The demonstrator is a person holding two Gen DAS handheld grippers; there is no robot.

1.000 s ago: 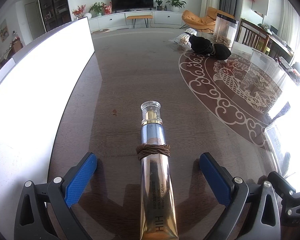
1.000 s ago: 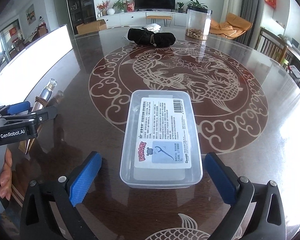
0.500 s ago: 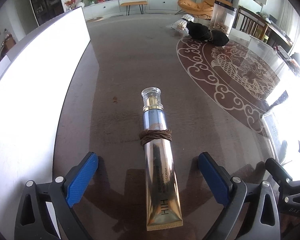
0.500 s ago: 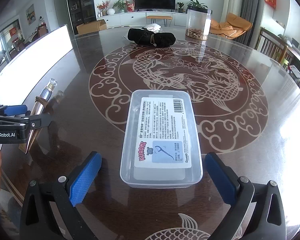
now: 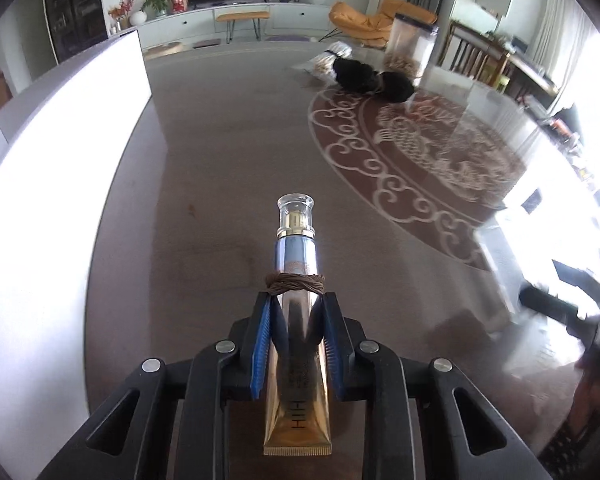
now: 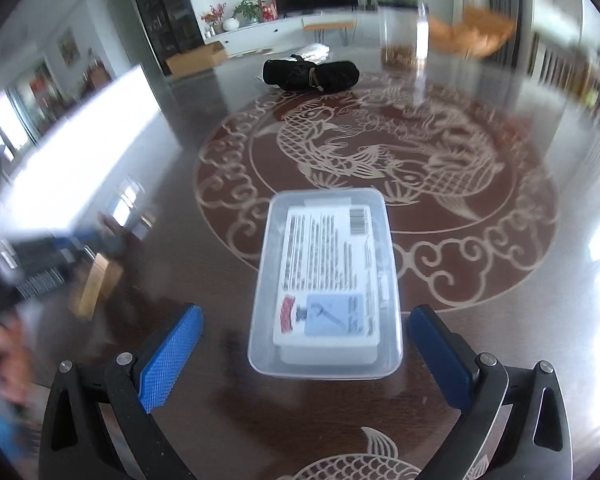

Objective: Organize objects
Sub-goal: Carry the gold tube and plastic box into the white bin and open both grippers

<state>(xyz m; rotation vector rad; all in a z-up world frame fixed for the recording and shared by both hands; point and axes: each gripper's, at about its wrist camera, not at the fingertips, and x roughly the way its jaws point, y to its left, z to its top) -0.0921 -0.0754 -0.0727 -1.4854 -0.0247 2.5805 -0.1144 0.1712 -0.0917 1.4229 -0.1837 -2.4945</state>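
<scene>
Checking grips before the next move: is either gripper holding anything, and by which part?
The left gripper clamps the gold tube mid-body, just below its brown cord. The right gripper holds nothing.

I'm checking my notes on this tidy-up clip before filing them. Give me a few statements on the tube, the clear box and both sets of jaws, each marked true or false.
1. The left gripper has its jaws closed on the gold tube. True.
2. The jaws pinch the tube above its brown twine band, near the cap. False: they pinch it just below the band, on the gold body.
3. The right gripper grips the clear plastic box. False: its jaws stand wide, apart from the box on both sides.
4. The box carries a printed label with a barcode. True.
5. The black bundle lies inside the box. False: it lies on the table, far beyond it.
</scene>
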